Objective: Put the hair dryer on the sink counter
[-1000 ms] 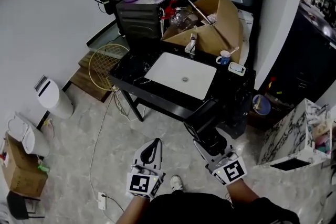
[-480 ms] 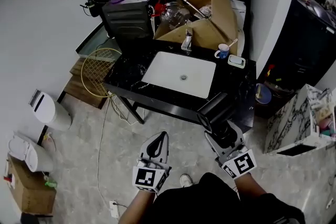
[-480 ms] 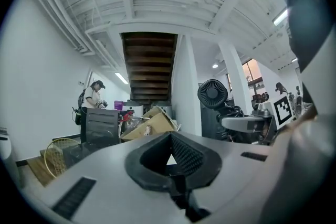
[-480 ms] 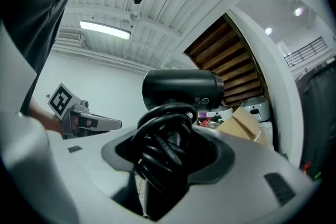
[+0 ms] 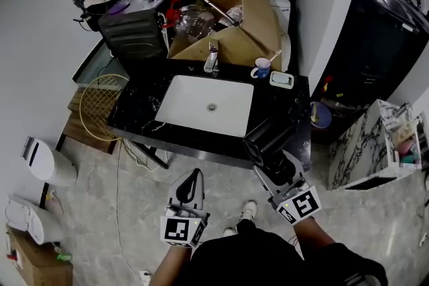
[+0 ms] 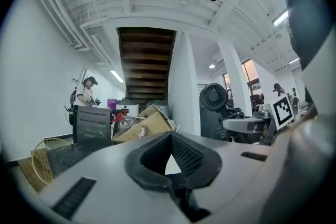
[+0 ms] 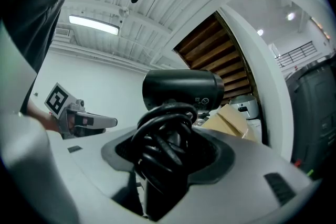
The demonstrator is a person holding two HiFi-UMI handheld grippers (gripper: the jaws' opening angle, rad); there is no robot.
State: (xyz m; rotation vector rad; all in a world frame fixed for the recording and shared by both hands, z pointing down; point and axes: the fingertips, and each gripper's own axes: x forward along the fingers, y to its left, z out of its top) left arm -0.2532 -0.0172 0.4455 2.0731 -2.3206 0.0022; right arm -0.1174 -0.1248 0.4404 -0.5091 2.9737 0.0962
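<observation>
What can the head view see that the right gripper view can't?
Only the head view shows the white sink and the blue mug behind it. Only the right gripper view shows the cord coiled round the dryer's handle, between the jaws of the right gripper, and a ceiling light. Both show the black hair dryer, the cardboard box and the left gripper.

the hair dryer (image 5: 267, 138) and its coiled cord (image 7: 163, 149) are black. the desk (image 5: 131, 118) is black with pale veining, its sink (image 5: 208, 104) white. the box (image 5: 244, 37) is brown, the mug (image 5: 260, 67) blue, the floor (image 5: 100, 211) grey marble.
</observation>
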